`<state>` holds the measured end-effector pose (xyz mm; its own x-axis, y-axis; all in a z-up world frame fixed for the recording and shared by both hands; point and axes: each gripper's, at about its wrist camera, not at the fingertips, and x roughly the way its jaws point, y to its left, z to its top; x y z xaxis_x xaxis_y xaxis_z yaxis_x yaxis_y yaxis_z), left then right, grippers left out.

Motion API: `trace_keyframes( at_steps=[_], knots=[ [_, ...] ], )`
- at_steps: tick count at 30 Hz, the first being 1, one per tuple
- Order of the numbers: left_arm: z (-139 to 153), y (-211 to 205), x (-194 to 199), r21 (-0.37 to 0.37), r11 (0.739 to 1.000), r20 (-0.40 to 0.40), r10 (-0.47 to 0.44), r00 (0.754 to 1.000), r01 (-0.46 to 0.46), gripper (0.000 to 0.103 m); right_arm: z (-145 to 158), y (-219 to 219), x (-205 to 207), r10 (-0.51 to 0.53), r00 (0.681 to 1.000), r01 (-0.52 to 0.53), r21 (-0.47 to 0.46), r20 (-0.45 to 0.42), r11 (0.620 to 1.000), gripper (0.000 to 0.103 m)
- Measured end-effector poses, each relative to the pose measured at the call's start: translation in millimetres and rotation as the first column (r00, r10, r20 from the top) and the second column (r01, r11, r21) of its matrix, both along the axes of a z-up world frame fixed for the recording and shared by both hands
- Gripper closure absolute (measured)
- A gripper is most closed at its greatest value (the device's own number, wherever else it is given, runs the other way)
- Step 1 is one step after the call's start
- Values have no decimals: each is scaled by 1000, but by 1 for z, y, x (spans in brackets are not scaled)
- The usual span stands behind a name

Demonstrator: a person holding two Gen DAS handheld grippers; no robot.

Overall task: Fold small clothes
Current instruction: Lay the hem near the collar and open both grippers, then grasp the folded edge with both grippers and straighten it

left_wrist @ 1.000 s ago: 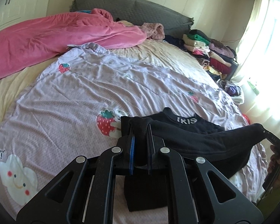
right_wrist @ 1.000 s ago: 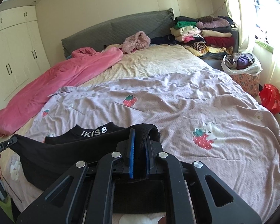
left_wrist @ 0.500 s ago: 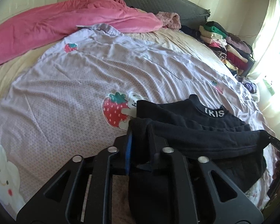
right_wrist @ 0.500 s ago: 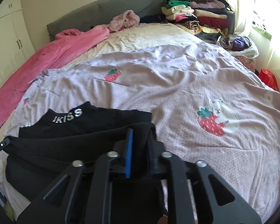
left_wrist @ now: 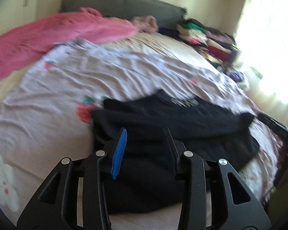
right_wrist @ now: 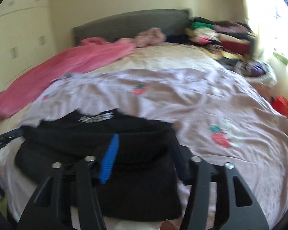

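A black garment (left_wrist: 172,118) with white lettering at its collar lies folded over on the lilac strawberry-print sheet (left_wrist: 48,105); it also shows in the right wrist view (right_wrist: 98,140). My left gripper (left_wrist: 146,134) is open and empty just above the garment's left end. My right gripper (right_wrist: 144,143) is open and empty above its right end. Both views are motion-blurred. The right gripper's tip (left_wrist: 274,126) shows at the left view's right edge.
A pink blanket (left_wrist: 57,32) lies along the bed's left side below a grey headboard (left_wrist: 124,5). Stacks of folded clothes (right_wrist: 220,34) stand at the far right corner. A bag (right_wrist: 259,71) and a red object (right_wrist: 282,105) are beside the bed on the right.
Both grippers have opened and let go of the black garment's edge, which now lies folded forward on the sheet. Both have pulled back and tilted up.
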<state>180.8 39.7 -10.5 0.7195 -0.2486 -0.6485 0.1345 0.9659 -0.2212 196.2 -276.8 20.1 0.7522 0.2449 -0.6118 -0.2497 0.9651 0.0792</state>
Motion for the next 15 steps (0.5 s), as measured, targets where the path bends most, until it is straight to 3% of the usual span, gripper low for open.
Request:
trace_keyframes(
  at_steps=[6,9,13,15],
  knots=[
    [-20,-39,-10,87,988,-38,-123,992,126,72,-19,49,-11,166,983,-172,-84,-76,982,72],
    [-35,-49,-8,141,981,-72,-126,989,135,72,-31,66,-15,216,968,-230,-104,-127,968,73],
    [-43,-51,-5,176,976,-70,-121,990,131,72,-51,71,-11,203,959,-229,-122,-196,966,74],
    [-42,-50,-4,192,974,-56,-113,992,122,65,-60,70,-7,192,957,-220,-115,-217,969,75]
  ],
)
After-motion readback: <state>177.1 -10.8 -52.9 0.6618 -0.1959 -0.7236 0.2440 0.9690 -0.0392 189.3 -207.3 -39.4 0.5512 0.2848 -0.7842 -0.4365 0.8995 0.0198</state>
